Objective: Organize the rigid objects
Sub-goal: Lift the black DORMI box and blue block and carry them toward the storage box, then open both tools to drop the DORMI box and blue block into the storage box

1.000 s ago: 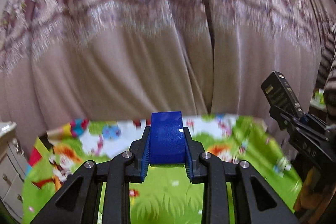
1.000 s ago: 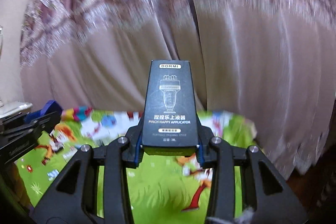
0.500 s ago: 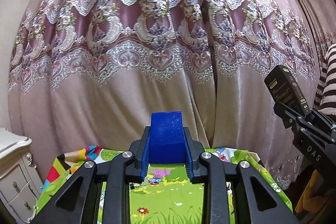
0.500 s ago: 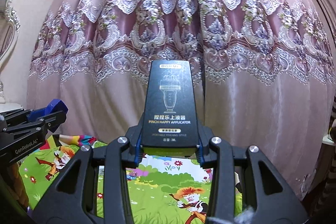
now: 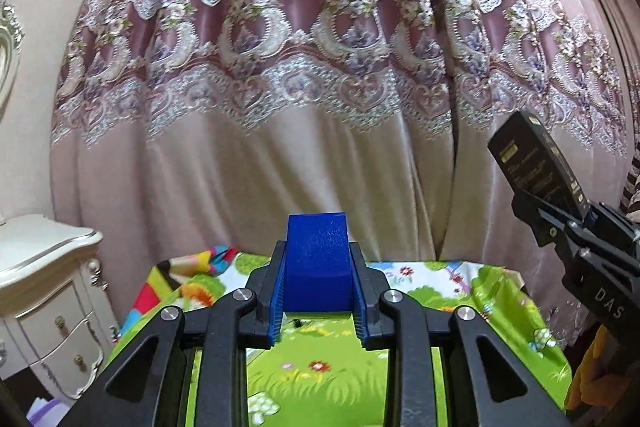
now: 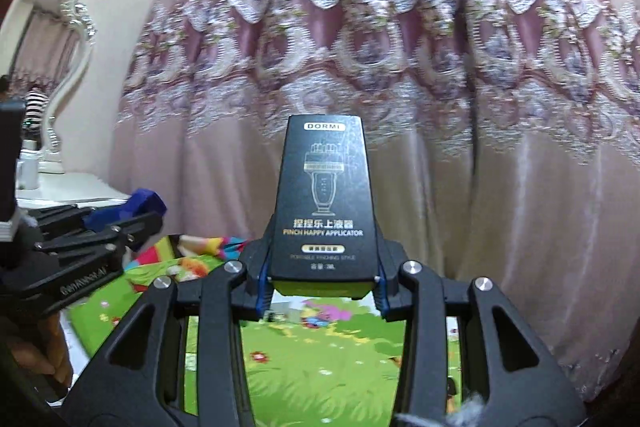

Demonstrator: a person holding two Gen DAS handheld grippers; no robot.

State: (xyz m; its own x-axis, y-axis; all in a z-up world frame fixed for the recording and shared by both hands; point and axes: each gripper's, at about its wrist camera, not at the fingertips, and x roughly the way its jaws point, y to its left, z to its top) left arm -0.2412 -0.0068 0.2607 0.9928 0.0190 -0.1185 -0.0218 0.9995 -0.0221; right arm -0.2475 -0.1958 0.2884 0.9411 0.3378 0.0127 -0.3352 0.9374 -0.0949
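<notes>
The left gripper (image 5: pixel 319 301) pinches a blue block (image 5: pixel 318 261) between its pads; the right gripper (image 6: pixel 322 283) clamps a black box (image 6: pixel 325 201), also seen at three o'clock in the left view; both held above a cartoon mat (image 5: pixel 320 371), pink curtain (image 5: pixel 280 155) at twelve

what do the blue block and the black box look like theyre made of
Blue block: probably rigid plastic or dense foam; matte, finely grained face, uniform colour, held in the left gripper.
Black DORMI box: likely printed cardboard with a slight sheen; sharp folded edges and metallic-looking lettering, held in the right gripper.
</notes>
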